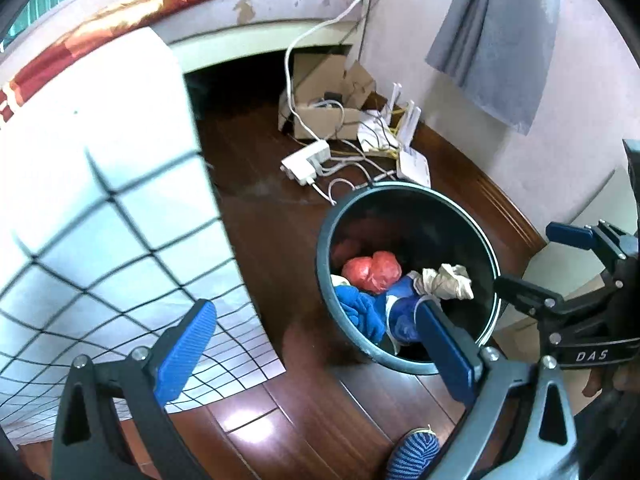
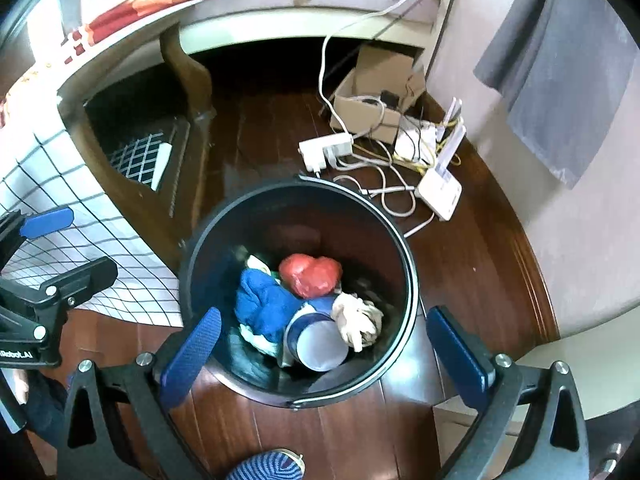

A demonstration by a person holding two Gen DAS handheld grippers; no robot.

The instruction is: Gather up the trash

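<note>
Both the left hand-held gripper and right hand-held gripper gape wide and empty above the trash bin, where the red wad and blue cloth lie. I reckon a careless swing could topple the bin.

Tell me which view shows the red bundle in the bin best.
The right wrist view: it looks straight down into the bin, so the red bundle lies unobstructed. The left wrist view shows it from a slant, smaller, beside the blue cloth.
</note>
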